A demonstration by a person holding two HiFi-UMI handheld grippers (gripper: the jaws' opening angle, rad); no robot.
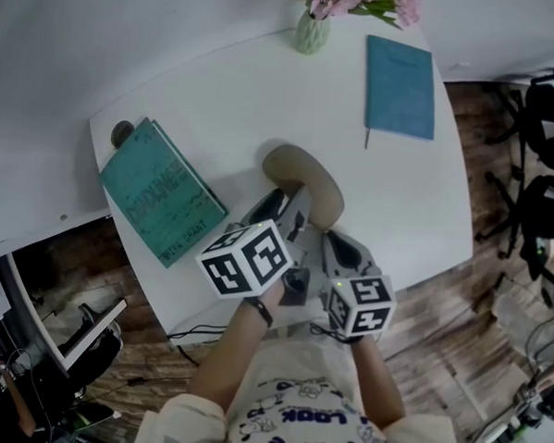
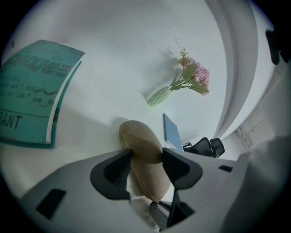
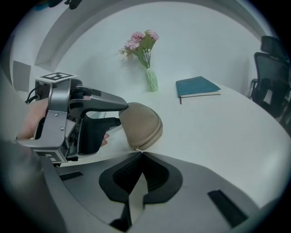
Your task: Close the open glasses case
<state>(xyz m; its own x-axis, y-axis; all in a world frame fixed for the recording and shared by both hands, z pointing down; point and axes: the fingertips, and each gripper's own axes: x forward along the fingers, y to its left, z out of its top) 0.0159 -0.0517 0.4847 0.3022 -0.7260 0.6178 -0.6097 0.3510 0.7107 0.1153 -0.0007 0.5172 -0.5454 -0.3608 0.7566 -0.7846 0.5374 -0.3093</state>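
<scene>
A tan zip-up glasses case (image 1: pixel 309 176) lies on the white table (image 1: pixel 219 92) just ahead of both grippers. My left gripper (image 2: pixel 146 166) straddles the near half of the case (image 2: pixel 141 145), with both dark pads pressed against its sides. My right gripper (image 3: pixel 141 155) sits at the case's near end, low by the tabletop. Its jaws are shut, their tips pinching the small metal zipper pull (image 3: pixel 136 149) at the seam of the case (image 3: pixel 142 122). The lid looks down on the base, with the zip seam showing along the edge.
A teal book (image 1: pixel 163 193) lies to the left and a blue notebook (image 1: pixel 400 86) at the far right. A green vase of pink flowers (image 1: pixel 313 28) stands at the back. Black chairs (image 1: pixel 551 119) stand beyond the table's right edge.
</scene>
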